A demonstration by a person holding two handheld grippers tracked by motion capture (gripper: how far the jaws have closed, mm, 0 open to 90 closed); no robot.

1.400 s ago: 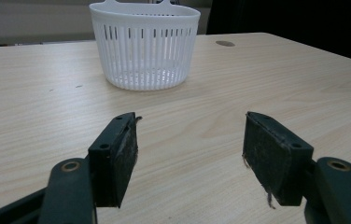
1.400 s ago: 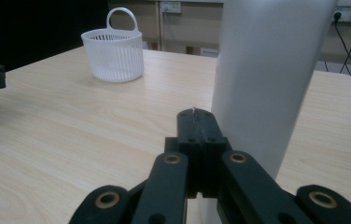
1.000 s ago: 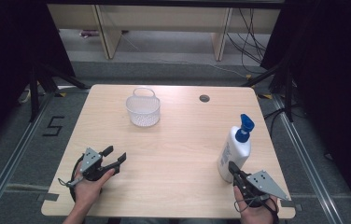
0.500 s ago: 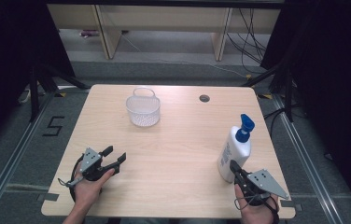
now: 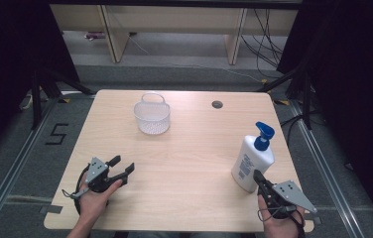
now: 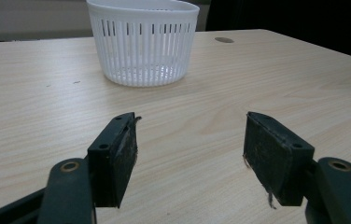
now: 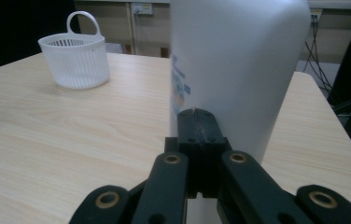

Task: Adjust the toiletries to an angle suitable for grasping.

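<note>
Lotion pump bottle point(image 5: 252, 163), white with a blue pump, stands upright near the right edge of the wooden surface point(image 5: 189, 163). Right claw point(image 5: 257, 175) sits pressed together, its tip just at the bottle's base. Left claw point(image 5: 123, 165) rests spread, empty, facing the white slotted basket point(image 5: 152, 116) farther back.

Even overhead light brightens the table point(image 5: 184, 163) (surroundings stay dark); close-ups look soft.

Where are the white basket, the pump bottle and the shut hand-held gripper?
white basket point(image 5: 152, 119), high view, on its slatted side wall.
pump bottle point(image 5: 252, 163), high view, on its white body.
right hand-held gripper point(image 7: 196, 122), right gripper view, on its shut jaw tips.
</note>
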